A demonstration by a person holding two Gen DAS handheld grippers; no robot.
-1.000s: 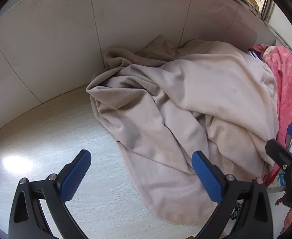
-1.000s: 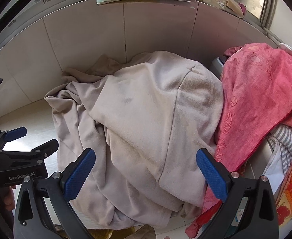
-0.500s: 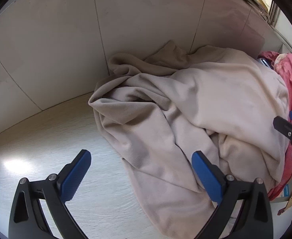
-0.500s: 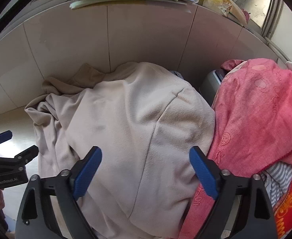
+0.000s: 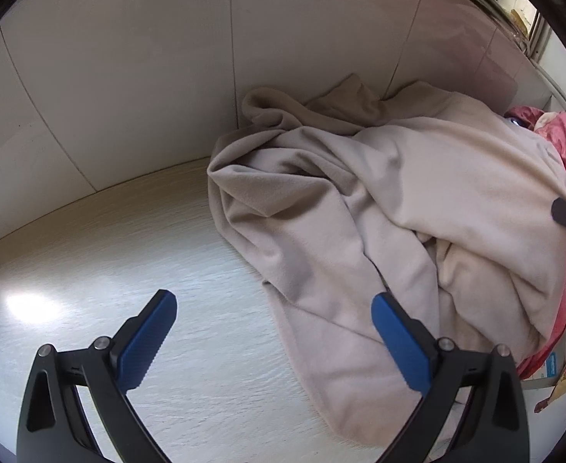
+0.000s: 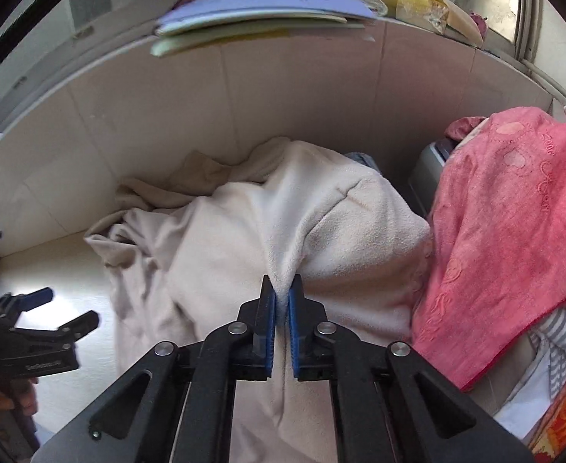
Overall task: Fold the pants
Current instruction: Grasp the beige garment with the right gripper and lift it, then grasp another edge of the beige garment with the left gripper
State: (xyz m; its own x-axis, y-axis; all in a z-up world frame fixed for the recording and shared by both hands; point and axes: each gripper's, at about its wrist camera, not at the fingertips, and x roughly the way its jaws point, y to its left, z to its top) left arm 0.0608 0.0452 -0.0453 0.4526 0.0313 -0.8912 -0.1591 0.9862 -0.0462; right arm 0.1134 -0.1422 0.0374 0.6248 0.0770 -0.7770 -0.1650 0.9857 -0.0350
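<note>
Tiled walls corner the tabletop (image 5: 90, 270); soft, limp pants (image 6: 244, 239) bunch easily, pinched by right gripper (image 6: 281, 289); left gripper (image 5: 271, 320) gapes.

One crumpled beige fleece pair of pants (image 6: 244, 239), one pink terry towel (image 6: 514, 239), two black grippers with blue pads, one striped grey cloth (image 6: 560, 332).
</note>
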